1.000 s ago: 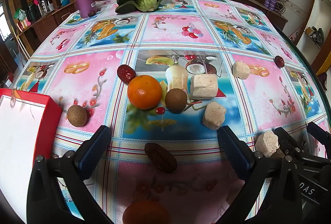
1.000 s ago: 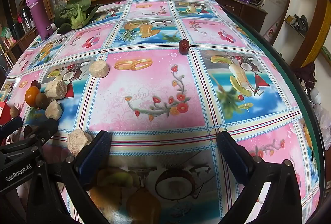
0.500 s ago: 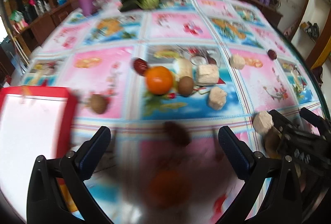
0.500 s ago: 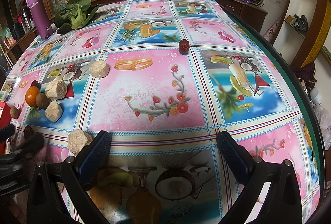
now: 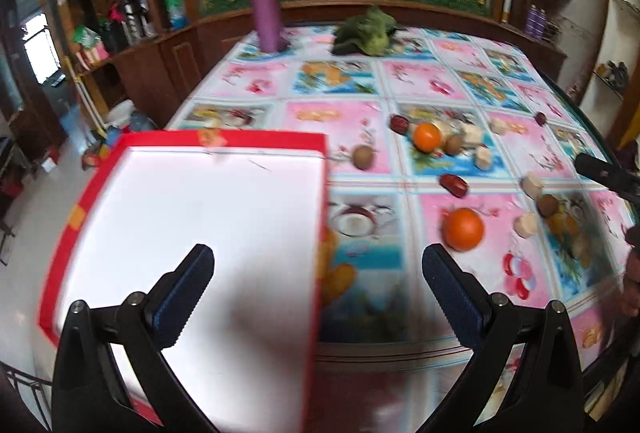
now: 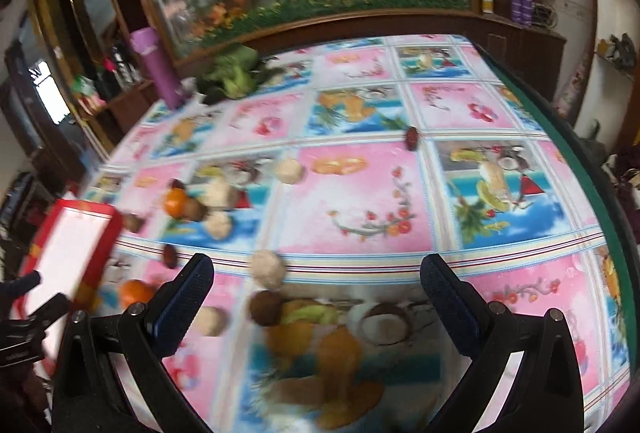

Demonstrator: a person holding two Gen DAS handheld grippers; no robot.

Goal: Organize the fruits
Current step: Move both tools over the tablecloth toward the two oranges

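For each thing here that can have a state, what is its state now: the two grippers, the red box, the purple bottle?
left gripper: open, holding nothing, partly over the box
right gripper: open, holding nothing, over the table
red box: open on top, white inside, no fruit in it
purple bottle: upright, lid on

Left gripper [image 5: 318, 285] now over red box [image 5: 192, 217]

wrist views overhead, shared table [image 5: 360, 317]

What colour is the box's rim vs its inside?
The box has a red rim and a plain white inside; the left wrist view shows it best.
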